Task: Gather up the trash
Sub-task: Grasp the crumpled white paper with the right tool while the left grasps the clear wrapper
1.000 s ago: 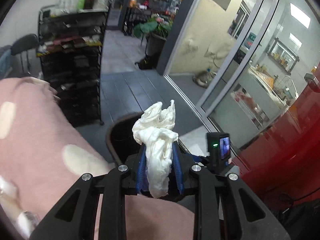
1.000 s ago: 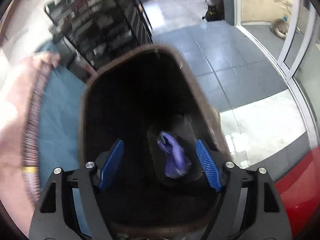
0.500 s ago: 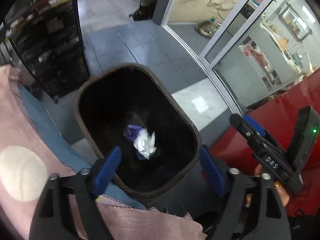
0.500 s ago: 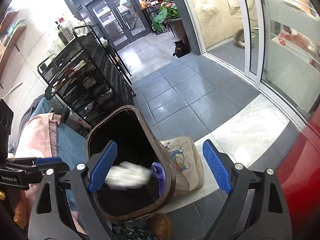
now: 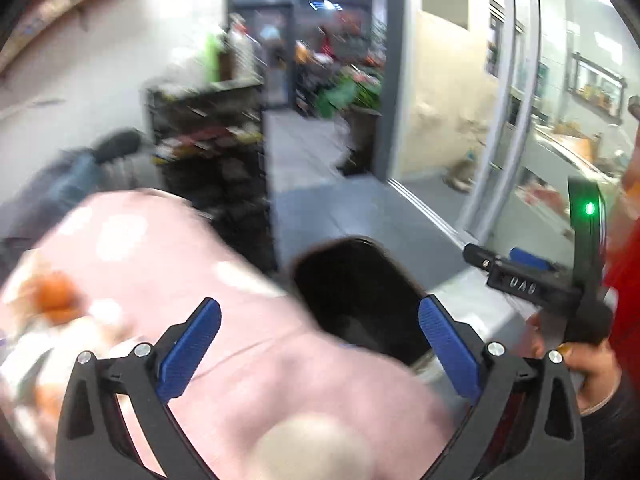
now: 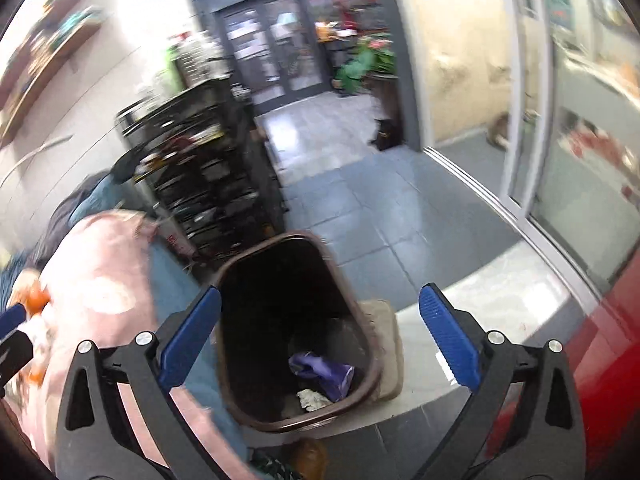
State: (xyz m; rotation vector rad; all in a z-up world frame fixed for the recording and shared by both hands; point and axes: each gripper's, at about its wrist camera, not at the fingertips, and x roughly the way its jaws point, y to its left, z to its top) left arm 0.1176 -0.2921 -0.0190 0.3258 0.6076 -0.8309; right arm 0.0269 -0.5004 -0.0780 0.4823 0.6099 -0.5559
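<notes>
A dark brown trash bin [image 6: 362,354] stands on the floor beside a pink-covered surface [image 6: 100,280]. Inside it lie a purple wrapper [image 6: 326,370] and a white crumpled tissue [image 6: 314,399]. My right gripper [image 6: 318,346] is open and empty above the bin. My left gripper [image 5: 318,346] is open and empty over the pink cloth [image 5: 224,336], with the bin [image 5: 360,292] just ahead. The right gripper [image 5: 532,280] also shows in the left wrist view, at the right. The views are motion-blurred.
A black wire shelf rack [image 6: 200,176] stands behind the bin. A beige mat [image 6: 386,348] lies right of the bin. A red surface [image 6: 600,368] is at the right, glass doors [image 6: 560,120] beyond. Orange objects [image 5: 56,296] lie on the pink cloth.
The left gripper opened and dropped the white tissue into the bin, then swung up and left over the pink cloth. The right gripper stayed open, hovering near the bin.
</notes>
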